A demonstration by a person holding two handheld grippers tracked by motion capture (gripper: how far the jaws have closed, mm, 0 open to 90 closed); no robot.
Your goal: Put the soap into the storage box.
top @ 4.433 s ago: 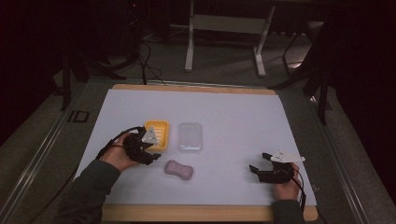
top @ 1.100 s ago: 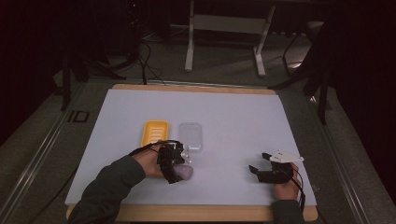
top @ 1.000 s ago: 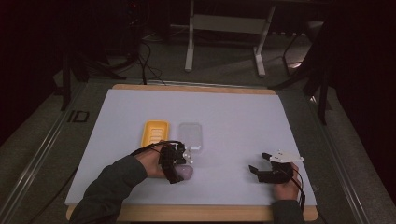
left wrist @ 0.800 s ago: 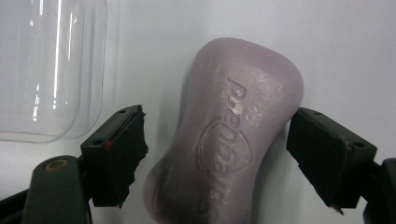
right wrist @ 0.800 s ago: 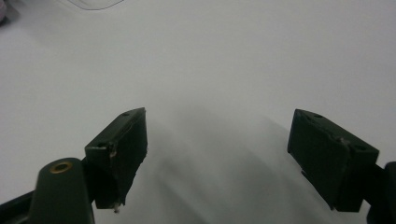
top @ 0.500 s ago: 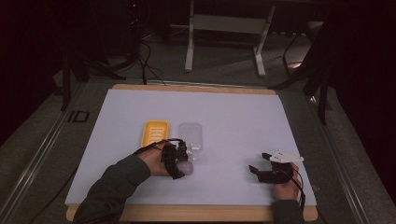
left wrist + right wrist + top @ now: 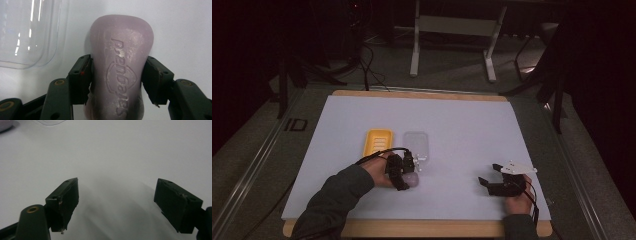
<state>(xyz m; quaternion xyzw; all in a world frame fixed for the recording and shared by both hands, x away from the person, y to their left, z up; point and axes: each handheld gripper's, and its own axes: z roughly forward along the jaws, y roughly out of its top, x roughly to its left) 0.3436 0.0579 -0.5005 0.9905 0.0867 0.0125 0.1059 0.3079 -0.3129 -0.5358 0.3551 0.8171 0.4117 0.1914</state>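
Nearest us, our right claw (image 7: 488,183) rests with jaws spread wide on bare white worktop (image 7: 472,125), well apart from everything. Our left claw (image 7: 117,78), jaws just closed in, clamps the smooth mauve embossed soap bar (image 7: 121,67) lying flat. Beyond sit the clear plastic lid (image 7: 416,143) and ridged yellow tray (image 7: 378,141).

The soap (image 7: 121,67) bears the raised brand word "Safeguard" in the left gripper view, set over an embossed shield outline; the letters run along the length of the bar and read upside down from the camera; on the dark floor (image 7: 272,150) left of the table, in the high view, pale letters read "ID"; no other text can be read.
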